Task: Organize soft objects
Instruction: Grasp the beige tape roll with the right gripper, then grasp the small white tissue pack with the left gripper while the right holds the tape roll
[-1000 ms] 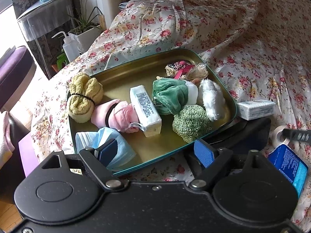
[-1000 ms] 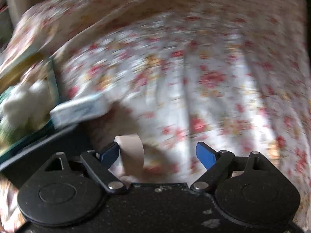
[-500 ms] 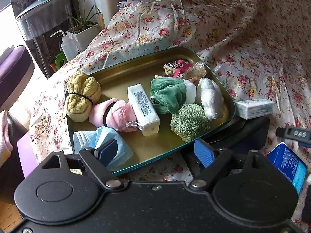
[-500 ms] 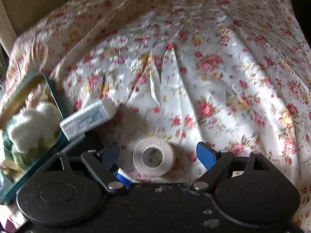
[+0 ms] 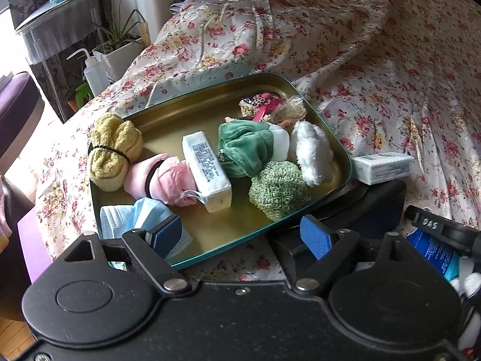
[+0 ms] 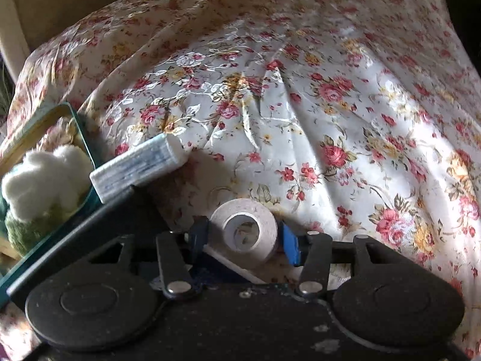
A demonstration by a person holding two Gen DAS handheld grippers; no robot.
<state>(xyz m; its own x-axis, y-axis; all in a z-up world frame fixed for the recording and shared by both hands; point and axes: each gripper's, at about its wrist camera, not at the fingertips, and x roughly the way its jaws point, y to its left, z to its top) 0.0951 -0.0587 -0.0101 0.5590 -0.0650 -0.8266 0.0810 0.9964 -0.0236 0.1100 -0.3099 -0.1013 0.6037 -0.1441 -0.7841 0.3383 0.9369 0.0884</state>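
A gold tray with a teal rim (image 5: 192, 120) lies on the flowered cloth and holds soft things: a yellow towel roll (image 5: 112, 150), a pink roll (image 5: 162, 177), a tissue pack (image 5: 207, 171), a green plush (image 5: 246, 147), a green scrubber (image 5: 279, 189), a white fluffy piece (image 5: 311, 150) and a blue face mask (image 5: 135, 219). My left gripper (image 5: 240, 234) hovers open and empty over the tray's near edge. My right gripper (image 6: 245, 236) is shut on a white tape roll (image 6: 245, 231) on the cloth right of the tray (image 6: 85, 138).
A second tissue pack (image 5: 381, 167) (image 6: 138, 162) leans on a black box (image 5: 375, 198) beside the tray. A blue packet (image 5: 433, 252) lies at the right. A planter, squeeze bottle (image 5: 93, 72) and purple stool stand beyond the bed's left edge.
My right gripper swung down over the tape roll and its fingers closed onto it. The left gripper has hardly moved.
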